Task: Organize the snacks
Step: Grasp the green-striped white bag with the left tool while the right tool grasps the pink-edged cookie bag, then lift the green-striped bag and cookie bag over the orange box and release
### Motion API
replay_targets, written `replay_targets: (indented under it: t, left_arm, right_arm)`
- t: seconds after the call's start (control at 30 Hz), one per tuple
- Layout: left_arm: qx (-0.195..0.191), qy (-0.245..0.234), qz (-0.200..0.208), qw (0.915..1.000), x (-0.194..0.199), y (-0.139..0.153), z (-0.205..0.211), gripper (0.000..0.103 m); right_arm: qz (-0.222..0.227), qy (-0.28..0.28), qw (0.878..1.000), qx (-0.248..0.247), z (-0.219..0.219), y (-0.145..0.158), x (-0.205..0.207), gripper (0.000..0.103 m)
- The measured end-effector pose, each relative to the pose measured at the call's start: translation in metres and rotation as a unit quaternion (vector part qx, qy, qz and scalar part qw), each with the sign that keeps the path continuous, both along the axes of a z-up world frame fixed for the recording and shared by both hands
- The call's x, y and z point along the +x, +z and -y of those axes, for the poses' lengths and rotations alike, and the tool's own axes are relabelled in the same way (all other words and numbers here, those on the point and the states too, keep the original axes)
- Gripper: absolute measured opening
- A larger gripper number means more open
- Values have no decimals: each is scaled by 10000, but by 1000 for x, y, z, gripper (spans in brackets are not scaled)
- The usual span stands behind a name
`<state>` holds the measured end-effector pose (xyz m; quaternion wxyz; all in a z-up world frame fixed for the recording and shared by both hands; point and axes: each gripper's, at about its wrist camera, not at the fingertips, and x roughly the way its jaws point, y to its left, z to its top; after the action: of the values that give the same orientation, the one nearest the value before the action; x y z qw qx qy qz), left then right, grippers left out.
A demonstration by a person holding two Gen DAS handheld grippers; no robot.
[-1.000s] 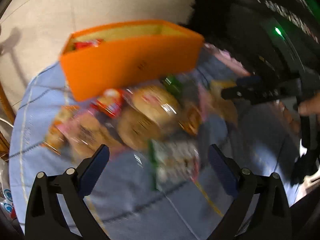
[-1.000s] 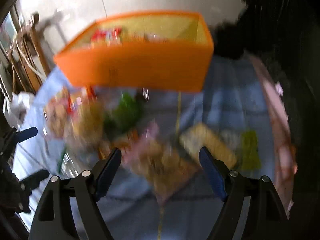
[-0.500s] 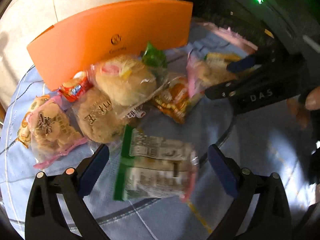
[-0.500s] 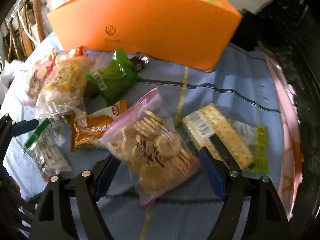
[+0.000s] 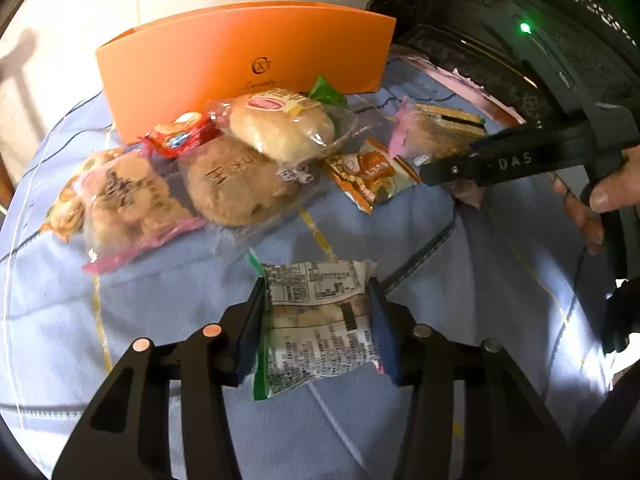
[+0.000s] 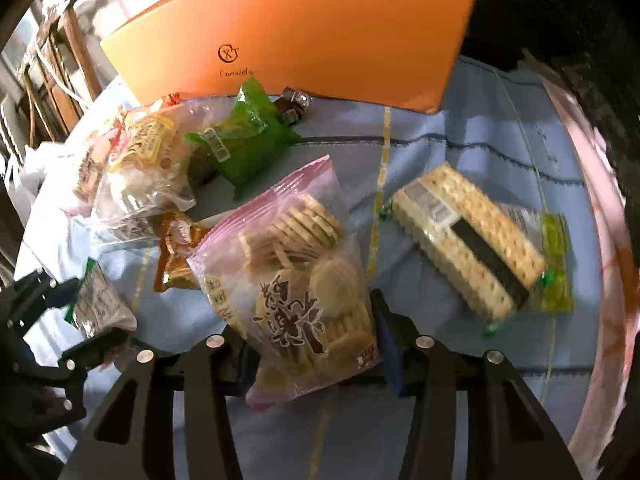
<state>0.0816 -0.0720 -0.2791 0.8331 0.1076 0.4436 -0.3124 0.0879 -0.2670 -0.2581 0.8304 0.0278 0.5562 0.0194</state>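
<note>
Left wrist: tongs now narrower around packet.

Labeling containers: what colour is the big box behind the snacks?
Orange box, small dark logo on its front; clearest in the right wrist view.

Two fisheye cameras, one on each hand-held gripper, look steeply down from close above a blue checked cloth. Both face an orange box at the far edge. Each shows the same snack pile, and the other gripper at its side edge.
</note>
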Motion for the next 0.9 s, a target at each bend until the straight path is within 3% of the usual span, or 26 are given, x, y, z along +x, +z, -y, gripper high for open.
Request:
replay_targets:
  t: [0.37,0.7,0.9]
  left_arm:
    - [-450,279,314,9981,-16,53,-27,47]
    - [-725,481,827,9928,-14,112,-33,48]
    - [-948,579,1192,9866,13,171,-30,48]
  right_arm:
    - [457,-151,9983,313,8,46,-24,48]
    - [1227,-273,9903,586,1,120,-29,48]
    - [1764,-332,9818,622,3,172,-19,48]
